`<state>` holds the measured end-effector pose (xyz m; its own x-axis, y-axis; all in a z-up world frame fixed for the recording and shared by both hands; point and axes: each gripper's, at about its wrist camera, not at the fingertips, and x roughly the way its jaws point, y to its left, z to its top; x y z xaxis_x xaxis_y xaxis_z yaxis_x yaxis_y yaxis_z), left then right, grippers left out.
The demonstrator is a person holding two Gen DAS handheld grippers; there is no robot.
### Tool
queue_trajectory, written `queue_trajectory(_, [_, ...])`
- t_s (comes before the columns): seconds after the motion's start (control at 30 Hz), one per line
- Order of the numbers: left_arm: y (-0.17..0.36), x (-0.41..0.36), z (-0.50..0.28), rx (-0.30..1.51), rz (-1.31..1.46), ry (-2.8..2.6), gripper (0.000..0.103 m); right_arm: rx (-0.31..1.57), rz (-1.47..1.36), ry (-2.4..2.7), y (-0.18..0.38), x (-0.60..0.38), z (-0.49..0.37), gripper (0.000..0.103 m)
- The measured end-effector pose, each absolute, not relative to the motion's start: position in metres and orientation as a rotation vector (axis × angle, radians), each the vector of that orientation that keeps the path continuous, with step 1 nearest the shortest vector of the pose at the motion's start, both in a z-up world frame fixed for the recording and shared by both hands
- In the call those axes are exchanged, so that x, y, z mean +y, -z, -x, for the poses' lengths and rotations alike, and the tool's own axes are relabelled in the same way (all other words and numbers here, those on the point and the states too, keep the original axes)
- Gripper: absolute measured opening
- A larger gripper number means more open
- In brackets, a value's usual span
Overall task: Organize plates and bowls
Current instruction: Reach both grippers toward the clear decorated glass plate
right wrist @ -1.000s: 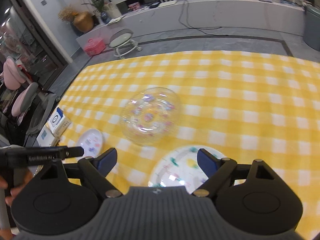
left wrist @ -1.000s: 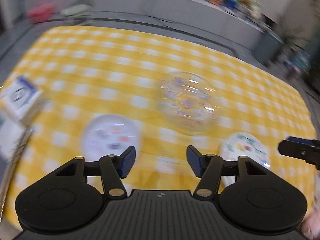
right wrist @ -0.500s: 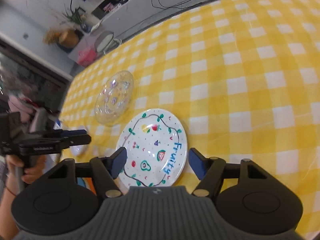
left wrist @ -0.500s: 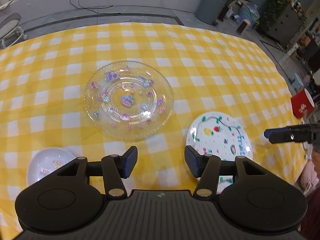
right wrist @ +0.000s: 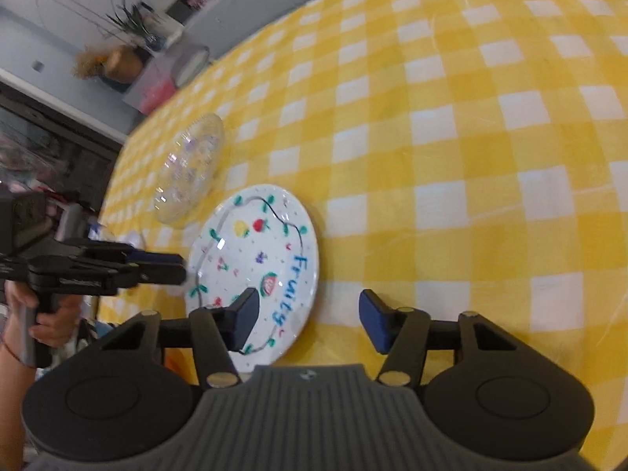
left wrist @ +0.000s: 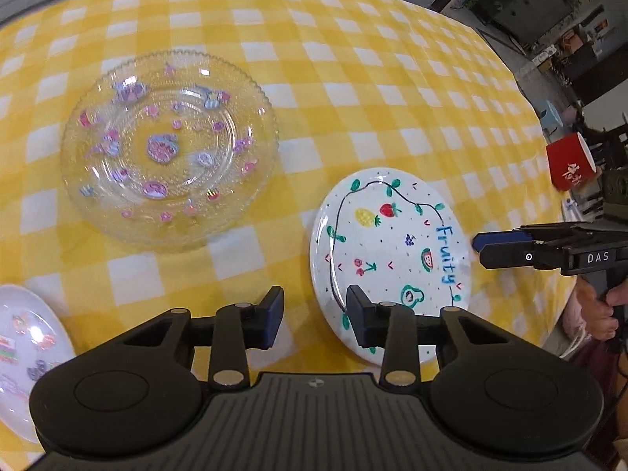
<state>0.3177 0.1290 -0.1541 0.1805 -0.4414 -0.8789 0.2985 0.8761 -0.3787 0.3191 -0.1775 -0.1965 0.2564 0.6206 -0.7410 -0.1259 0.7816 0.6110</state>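
Now | L tongs [left wrist: 314,316] closing, nothing gripped | R tongs [right wrist: 308,321] closing at fruit plate [left wrist: 388,251] rim, no grip

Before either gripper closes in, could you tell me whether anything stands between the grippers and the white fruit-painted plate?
Nothing visible does. The fruit-painted plate lies flat on the checked tablecloth, the left gripper at its near edge and the right gripper at its opposite edge. Both sets of jaws are closing on nothing. The glass plate sits apart.
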Motion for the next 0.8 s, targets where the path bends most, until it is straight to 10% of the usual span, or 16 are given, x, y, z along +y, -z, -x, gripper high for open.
queue_trajectory(0.8, [0.135, 0.207, -0.333, 1.076, 0.197, -0.049, 0.043, 1.130, -0.382, -0.567, 0.178, -0.045, -0.418, 0.038])
